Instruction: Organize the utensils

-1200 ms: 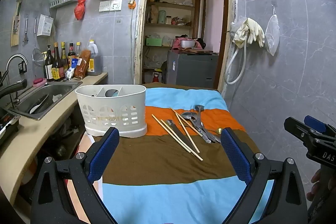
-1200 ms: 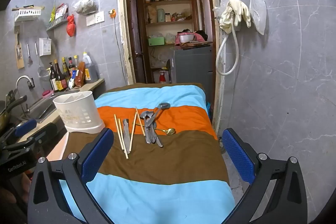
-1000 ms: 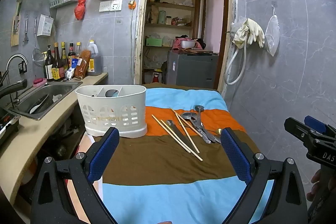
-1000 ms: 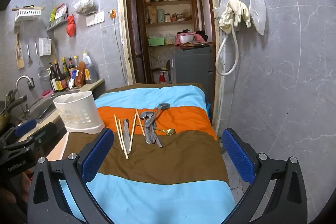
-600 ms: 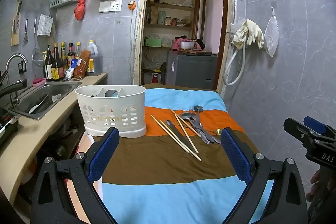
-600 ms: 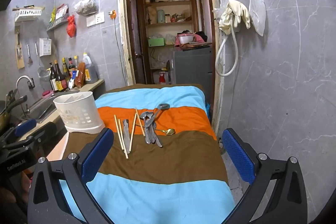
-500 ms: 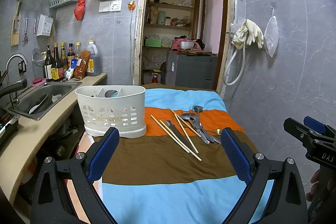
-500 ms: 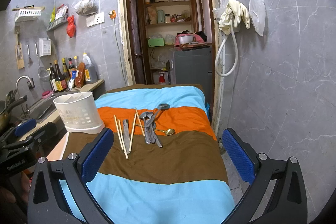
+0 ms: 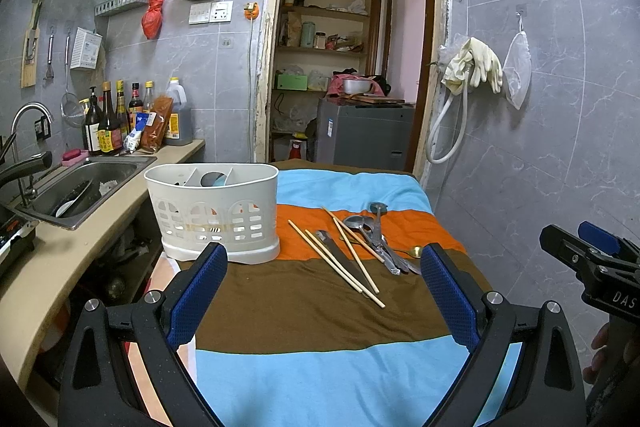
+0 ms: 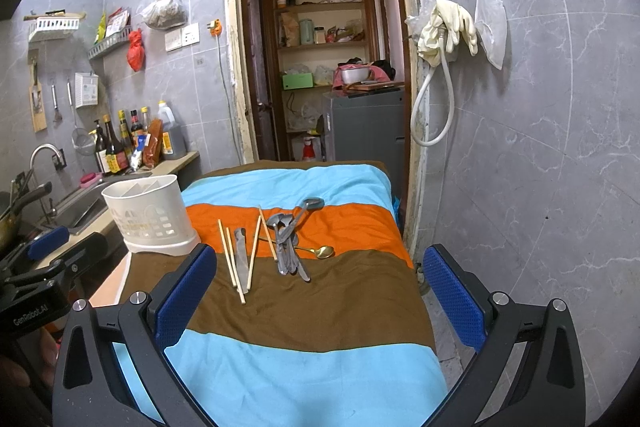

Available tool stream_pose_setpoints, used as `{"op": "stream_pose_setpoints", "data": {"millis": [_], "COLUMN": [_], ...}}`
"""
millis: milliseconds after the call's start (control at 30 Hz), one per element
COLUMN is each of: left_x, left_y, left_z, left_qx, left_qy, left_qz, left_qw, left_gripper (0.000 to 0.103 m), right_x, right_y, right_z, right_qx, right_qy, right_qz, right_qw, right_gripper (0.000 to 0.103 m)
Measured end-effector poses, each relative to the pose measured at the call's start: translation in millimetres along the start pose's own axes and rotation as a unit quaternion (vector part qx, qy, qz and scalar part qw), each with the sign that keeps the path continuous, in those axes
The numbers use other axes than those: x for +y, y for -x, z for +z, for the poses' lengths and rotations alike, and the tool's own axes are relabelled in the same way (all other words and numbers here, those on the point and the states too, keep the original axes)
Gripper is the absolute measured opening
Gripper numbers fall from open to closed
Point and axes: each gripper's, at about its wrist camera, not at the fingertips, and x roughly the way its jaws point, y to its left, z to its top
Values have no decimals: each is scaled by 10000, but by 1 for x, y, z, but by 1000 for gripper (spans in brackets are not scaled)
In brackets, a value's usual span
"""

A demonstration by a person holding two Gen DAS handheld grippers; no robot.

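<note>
— At centre frame in both wrist views, what lies on the striped cloth?

— Wooden chopsticks (image 9: 335, 255), a knife (image 9: 340, 257), a cluster of steel spoons (image 9: 370, 231) and one gold spoon (image 10: 325, 251), all loose on the orange and brown bands. The chopsticks cross the knife; the spoons overlap one another just to their right.

— And the holder?

— A white utensil caddy (image 9: 216, 211) stands upright at the cloth's left edge, near the chopsticks but apart from them. Its dividers show; something dark sits inside, too unclear to name.

— The tools?

— The left hand-held gripper (image 9: 324, 291) and the right hand-held gripper (image 10: 320, 291) both hover low over the near blue band, fingers spread wide, gripping nothing.

— What has changed over the last second?

— Almost nothing; the views barely drift, and every utensil lies as before. My reading: sorting has not begun, and both are poised for a first pick.

— Beyond the desk?

— A sink (image 9: 80, 183) and sauce bottles (image 9: 108, 123) at left, rubber gloves (image 9: 476, 63) hanging at right.
</note>
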Motion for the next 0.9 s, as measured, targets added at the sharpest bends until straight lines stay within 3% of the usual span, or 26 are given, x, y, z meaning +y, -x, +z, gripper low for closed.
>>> {"op": "stream_pose_setpoints", "data": {"millis": [900], "left_x": [0], "left_y": [0], "left_z": [0], "left_qx": [-2], "left_qy": [-1], "left_qz": [-4], "left_qw": [10000], "left_gripper": [95], "right_x": [3], "right_y": [-6], "right_z": [-1], "right_qx": [7], "right_qy": [0], "right_qz": [-6], "right_qw": [10000], "right_gripper": [103]}}
